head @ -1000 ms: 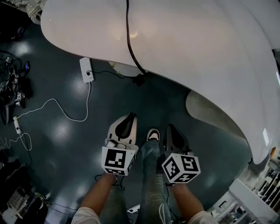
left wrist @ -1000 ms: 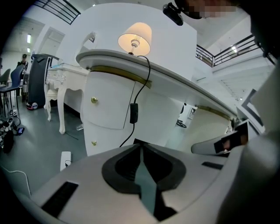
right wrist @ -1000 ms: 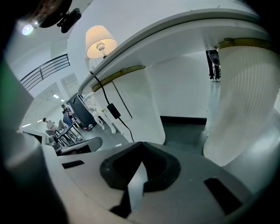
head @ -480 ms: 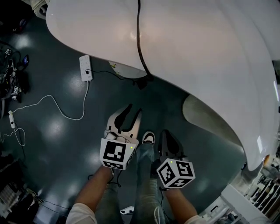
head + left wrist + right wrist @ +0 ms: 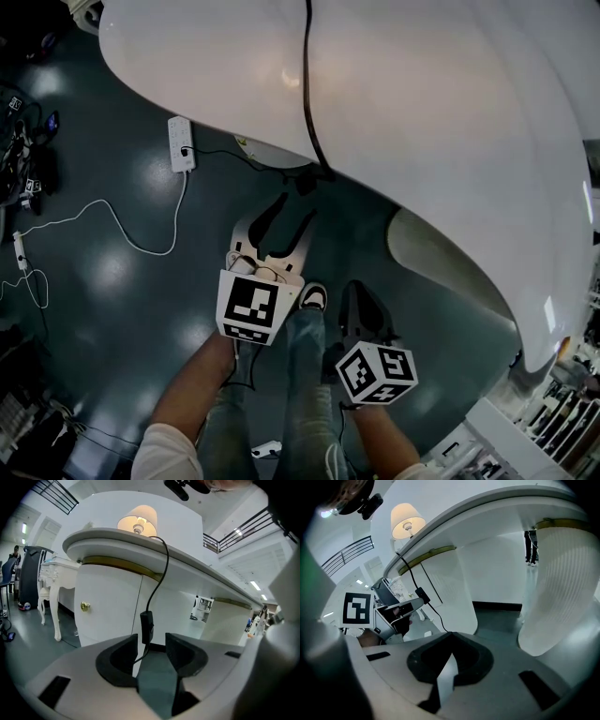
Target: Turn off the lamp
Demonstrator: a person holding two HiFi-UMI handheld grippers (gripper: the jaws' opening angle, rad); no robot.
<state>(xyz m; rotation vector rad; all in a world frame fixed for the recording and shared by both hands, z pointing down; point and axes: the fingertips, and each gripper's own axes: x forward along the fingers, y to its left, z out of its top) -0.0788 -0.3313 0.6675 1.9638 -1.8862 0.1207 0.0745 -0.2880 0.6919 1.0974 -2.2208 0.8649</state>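
Lamp [image 5: 137, 520] glows on counter [image 5: 197, 560]; left hand-held gripper [image 5: 152, 639] opening empty by switch [image 5: 146, 626], right hand-held gripper [image 5: 451, 639] closed.

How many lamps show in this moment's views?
1. The lit lamp stands on the white counter, seen in both gripper views. The head view misses it, so others could be hidden.

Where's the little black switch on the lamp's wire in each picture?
Head view: the switch sits near the middle, below the white table's edge.
Left gripper view: dead centre.
Right gripper view: left of centre, below the lampshade.
Shared landmark: the black wire it hangs on.
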